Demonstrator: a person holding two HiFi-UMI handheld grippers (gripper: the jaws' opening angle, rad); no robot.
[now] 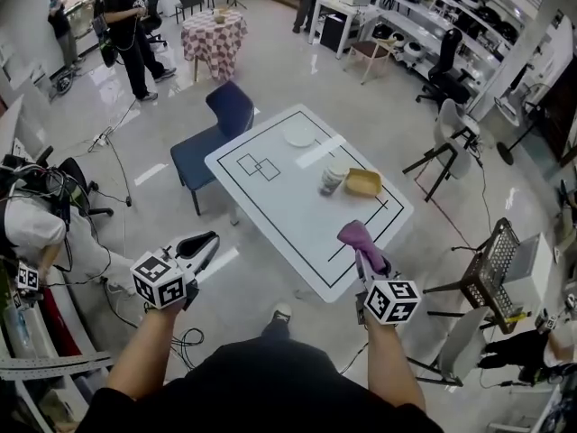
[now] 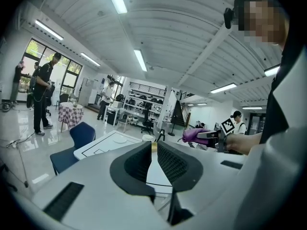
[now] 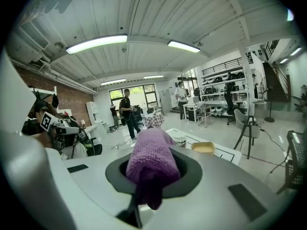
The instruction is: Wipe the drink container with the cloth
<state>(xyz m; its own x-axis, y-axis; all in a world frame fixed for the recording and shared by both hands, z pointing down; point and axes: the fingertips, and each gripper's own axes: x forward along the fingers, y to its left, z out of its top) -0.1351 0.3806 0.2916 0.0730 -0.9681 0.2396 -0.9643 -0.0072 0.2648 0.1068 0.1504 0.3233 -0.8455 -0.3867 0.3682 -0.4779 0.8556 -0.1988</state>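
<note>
A purple knitted cloth (image 1: pixel 357 235) is clamped in my right gripper (image 1: pixel 364 249), held in the air short of the near edge of the white table (image 1: pixel 270 197); the cloth (image 3: pixel 151 163) bulges out of the jaws in the right gripper view. The drink container (image 1: pixel 332 178), a pale cup, stands on the table's right part beside a yellow bowl (image 1: pixel 363 182); the same cup (image 3: pixel 180 140) shows past the cloth. My left gripper (image 1: pixel 209 242) hangs to the left of the table with its jaws together and nothing between them (image 2: pixel 154 150).
A white plate (image 1: pixel 299 134) lies at the table's far end. A blue chair (image 1: pixel 215 131) stands at its left side. A wire basket stand (image 1: pixel 491 264) is on the right. People stand near a checkered table (image 1: pixel 215 36) far off. Cables cross the floor.
</note>
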